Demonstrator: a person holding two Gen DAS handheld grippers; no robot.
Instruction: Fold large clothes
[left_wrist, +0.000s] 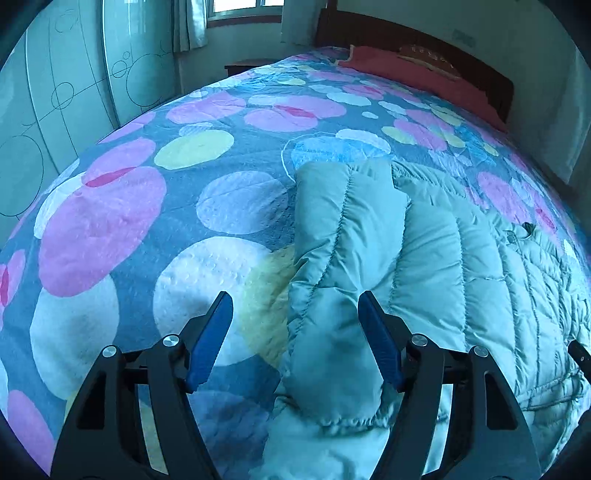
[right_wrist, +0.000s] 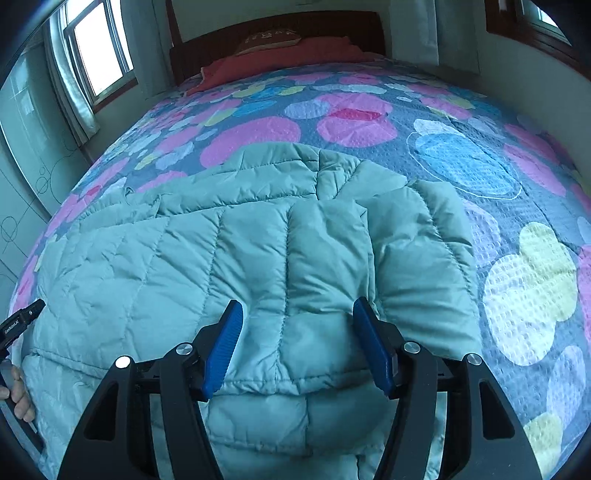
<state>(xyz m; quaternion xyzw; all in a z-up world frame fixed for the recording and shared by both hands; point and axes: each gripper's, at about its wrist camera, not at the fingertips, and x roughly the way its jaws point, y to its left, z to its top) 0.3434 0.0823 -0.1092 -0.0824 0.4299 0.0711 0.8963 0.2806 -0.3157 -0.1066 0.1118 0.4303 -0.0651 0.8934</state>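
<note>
A teal quilted puffer jacket (left_wrist: 443, 258) lies flat on the bed. One sleeve (left_wrist: 332, 229) is folded along its left edge, with the cuff toward me. My left gripper (left_wrist: 294, 295) hangs open just above that sleeve; the blue pads (left_wrist: 208, 339) stand wide apart and touch no fabric. In the right wrist view the jacket (right_wrist: 147, 266) fills the foreground, and a folded sleeve (right_wrist: 325, 251) lies over its body. My right gripper (right_wrist: 298, 302) is open over a hem fold, gripping nothing. The left gripper's edge (right_wrist: 22, 321) and a person's hand (right_wrist: 18, 391) show at the far left.
The bedspread (left_wrist: 147, 221) is blue with large pink, white and yellow circles. Red pillows (left_wrist: 406, 70) and a dark wooden headboard (left_wrist: 472, 59) lie at the far end. A glass-fronted wardrobe (left_wrist: 66, 74) lines the left side, with a window (right_wrist: 96, 48) beyond.
</note>
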